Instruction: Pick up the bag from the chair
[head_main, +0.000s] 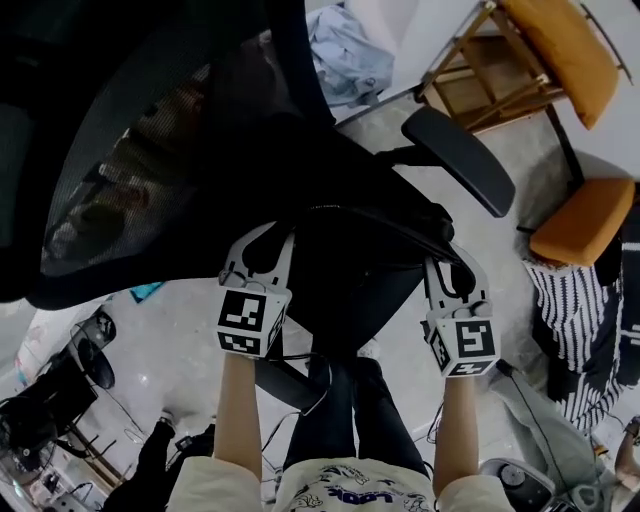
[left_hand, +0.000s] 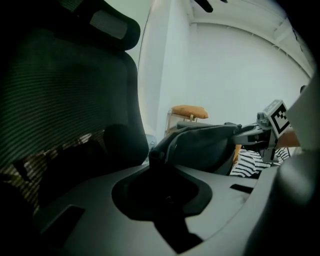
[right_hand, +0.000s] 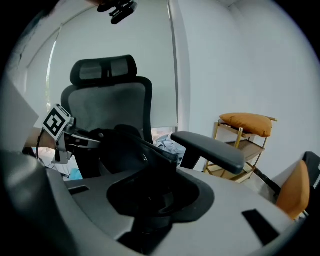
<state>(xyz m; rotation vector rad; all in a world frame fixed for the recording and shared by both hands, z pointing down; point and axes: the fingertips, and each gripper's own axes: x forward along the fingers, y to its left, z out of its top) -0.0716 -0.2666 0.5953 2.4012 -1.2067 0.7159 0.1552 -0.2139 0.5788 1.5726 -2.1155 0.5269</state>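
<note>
Clamped on the bag (head_main: 380, 258) at both ends with left gripper (head_main: 268, 240) and right gripper (head_main: 448, 268), just before the chair (head_main: 130, 170) back. Best lifted level, together, clear of the armrest (head_main: 460, 160).

The black bag (head_main: 365, 245) melts into the dark chair (head_main: 120, 150) behind it in the head view, and its lower outline is impossible to trace. The chair itself runs off the top and left edges, while a striped garment (head_main: 565, 320) is cut by the right edge.
</note>
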